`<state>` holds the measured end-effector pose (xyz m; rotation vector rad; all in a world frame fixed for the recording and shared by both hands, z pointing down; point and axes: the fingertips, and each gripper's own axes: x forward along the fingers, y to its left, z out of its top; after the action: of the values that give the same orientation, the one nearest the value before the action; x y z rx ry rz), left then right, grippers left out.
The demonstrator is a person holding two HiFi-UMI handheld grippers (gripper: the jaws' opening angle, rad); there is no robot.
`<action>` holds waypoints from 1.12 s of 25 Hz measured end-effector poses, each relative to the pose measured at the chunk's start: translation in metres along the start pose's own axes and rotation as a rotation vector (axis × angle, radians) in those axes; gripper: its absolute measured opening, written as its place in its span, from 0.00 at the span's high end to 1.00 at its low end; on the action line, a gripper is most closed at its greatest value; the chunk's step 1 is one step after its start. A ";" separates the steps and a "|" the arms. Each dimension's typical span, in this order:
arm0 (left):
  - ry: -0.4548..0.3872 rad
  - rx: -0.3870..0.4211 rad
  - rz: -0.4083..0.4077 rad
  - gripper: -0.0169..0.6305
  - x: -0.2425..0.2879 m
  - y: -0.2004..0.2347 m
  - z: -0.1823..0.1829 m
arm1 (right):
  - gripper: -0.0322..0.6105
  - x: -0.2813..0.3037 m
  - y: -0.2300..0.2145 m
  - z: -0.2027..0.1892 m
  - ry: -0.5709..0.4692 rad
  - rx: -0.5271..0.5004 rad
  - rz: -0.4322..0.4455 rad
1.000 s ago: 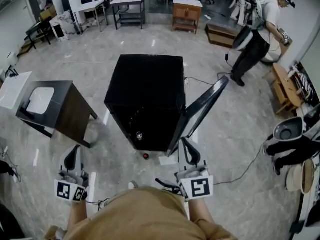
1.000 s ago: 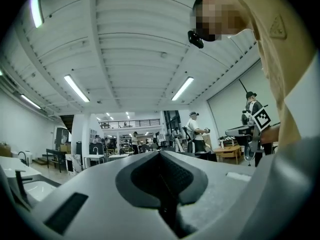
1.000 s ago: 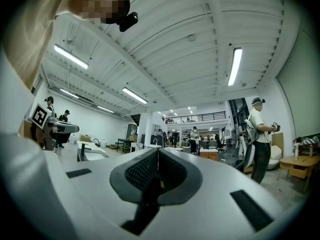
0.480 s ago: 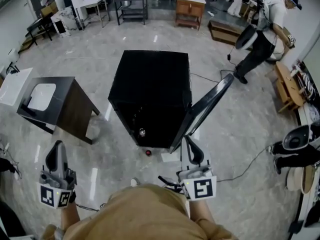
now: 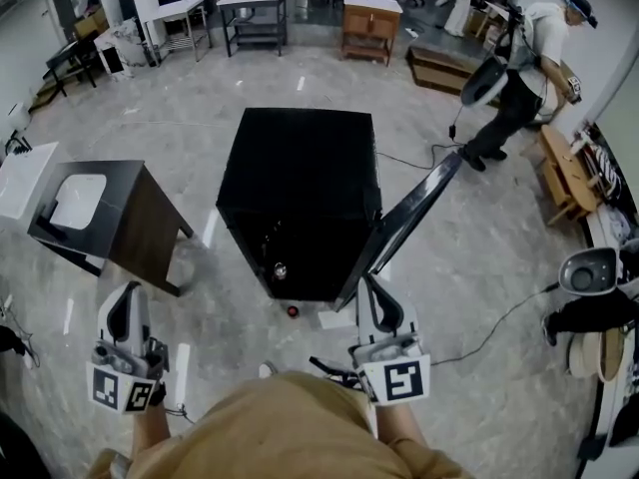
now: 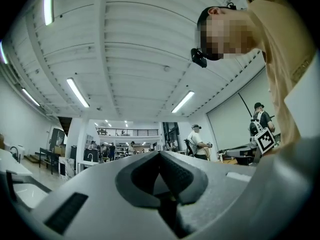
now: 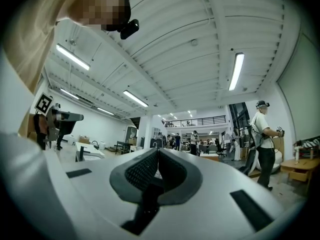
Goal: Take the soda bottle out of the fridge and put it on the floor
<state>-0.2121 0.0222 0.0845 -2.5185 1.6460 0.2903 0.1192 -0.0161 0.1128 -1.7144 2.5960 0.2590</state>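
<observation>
Fridge (image 5: 300, 198): one, black, standing open.
Left gripper (image 5: 121, 291): one, clenched, empty.
Right gripper (image 5: 368, 281): one, clenched, empty.

Dark stand (image 5: 140, 233) with a white basin (image 5: 80, 200) at nine o'clock. Wooden cabinet (image 5: 367, 30) at twelve, metal-framed counter (image 5: 255, 13) at eleven — apart. Person (image 5: 519, 78) leaning forward at two. Low wooden bench (image 5: 564, 173) at three; black cable (image 5: 499, 327) at four.

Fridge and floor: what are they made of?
The fridge looks like black painted metal or plastic, with a dull, even top; which one is unclear. The floor looks like polished grey stone or tile, because it is veined and mirrors the ceiling lights.
</observation>
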 end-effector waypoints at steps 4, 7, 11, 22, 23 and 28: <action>0.005 -0.023 -0.016 0.97 0.002 0.005 -0.014 | 0.95 0.001 0.006 -0.007 0.015 -0.011 -0.017; 0.011 -0.026 -0.038 0.97 0.007 0.009 -0.019 | 0.95 0.005 0.016 -0.009 0.026 -0.027 -0.013; 0.009 -0.057 -0.068 0.97 0.013 0.006 -0.022 | 0.95 0.009 0.024 -0.011 0.044 -0.029 -0.003; 0.012 -0.069 -0.067 0.97 0.015 0.013 -0.031 | 0.95 0.007 0.022 -0.003 0.048 -0.028 -0.033; 0.015 -0.072 -0.068 0.97 0.014 0.012 -0.033 | 0.95 0.007 0.021 -0.003 0.050 -0.029 -0.032; 0.019 -0.078 -0.087 0.97 0.015 0.013 -0.039 | 0.95 0.014 0.021 -0.005 0.049 -0.041 -0.027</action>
<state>-0.2139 -0.0046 0.1195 -2.6493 1.5551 0.3283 0.0943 -0.0217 0.1191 -1.7905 2.6173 0.2756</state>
